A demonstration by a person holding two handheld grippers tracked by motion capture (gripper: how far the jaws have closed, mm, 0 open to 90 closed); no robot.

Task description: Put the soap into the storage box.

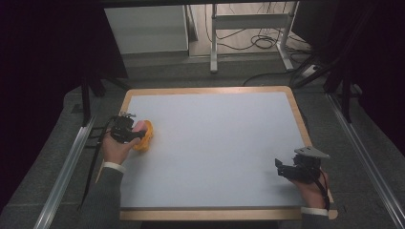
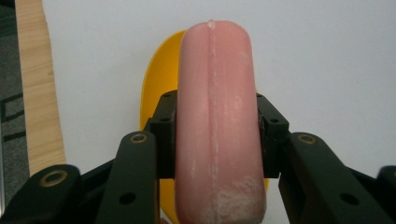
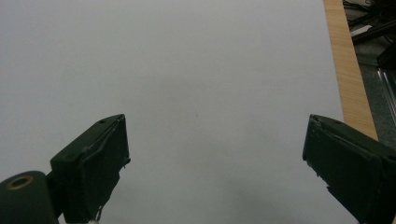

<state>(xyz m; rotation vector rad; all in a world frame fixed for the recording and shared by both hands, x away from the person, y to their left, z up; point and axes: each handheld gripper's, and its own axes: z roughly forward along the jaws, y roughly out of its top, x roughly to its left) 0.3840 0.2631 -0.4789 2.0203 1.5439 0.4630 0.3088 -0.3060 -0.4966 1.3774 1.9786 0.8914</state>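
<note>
Sausage: a smooth pink toy sausage [image 2: 216, 126], round-ended like a capsule, with a faint seam down its length and chalky scuffing near the lower end; it looks like matte plastic or rubber.
Left gripper: the left gripper [image 2: 217, 135] has its black jaws clamped on the sausage's two sides, about midway along it.
Where it sits: at the left side of the table [image 1: 215, 143], near the left edge, directly over a yellow piece.
Yellow piece: a glossy yellow curved thing [image 2: 159, 84], rounded at the rim, peeking out behind the sausage; I cannot tell whether the two touch.
Right gripper: the right gripper [image 3: 215, 163] has its blocky black jaws spread wide with nothing between them, at the table's near right corner.
Table: flat pale grey matte top, framed by a light wood border with rounded corners.
</note>
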